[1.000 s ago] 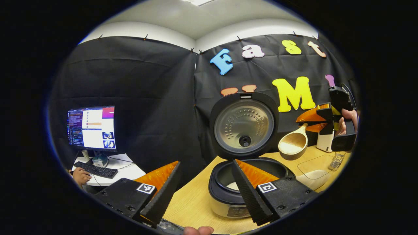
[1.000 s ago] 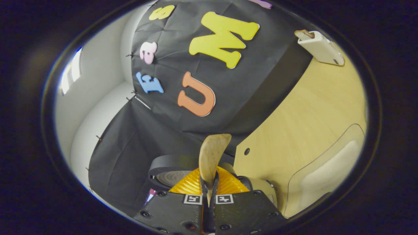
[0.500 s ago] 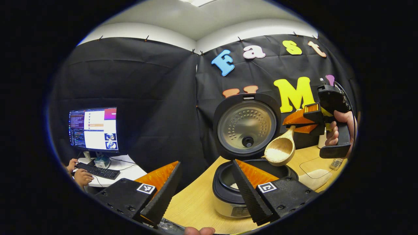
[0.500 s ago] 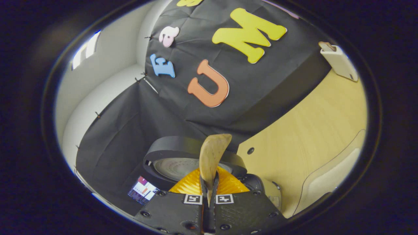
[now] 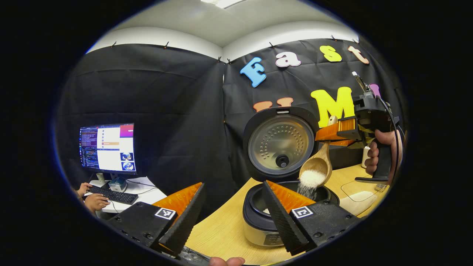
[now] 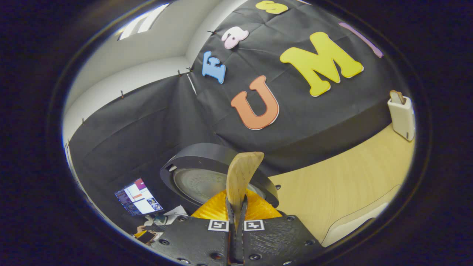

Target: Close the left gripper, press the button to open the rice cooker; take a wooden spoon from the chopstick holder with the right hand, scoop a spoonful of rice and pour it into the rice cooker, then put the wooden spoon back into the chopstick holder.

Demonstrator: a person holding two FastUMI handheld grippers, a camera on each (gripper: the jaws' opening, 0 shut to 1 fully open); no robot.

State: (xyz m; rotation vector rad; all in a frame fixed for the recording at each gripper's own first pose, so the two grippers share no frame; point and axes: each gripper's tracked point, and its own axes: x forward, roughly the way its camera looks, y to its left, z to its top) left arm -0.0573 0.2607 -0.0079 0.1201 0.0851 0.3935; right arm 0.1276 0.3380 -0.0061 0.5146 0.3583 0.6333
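Above rice cooker (image 5: 258,225), wooden spoon (image 5: 314,171) tipped, rice (image 5: 308,184) spilling

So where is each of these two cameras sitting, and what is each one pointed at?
Left gripper view: rides on the left claw, whose open fingers frame the open rice cooker; farther off, a hand tips the wooden spoon, spilling rice.
Right gripper view: rides on the right claw, shut on the spoon's handle, facing the wall and chopstick holder.
Both show the cooker's raised lid and the table.
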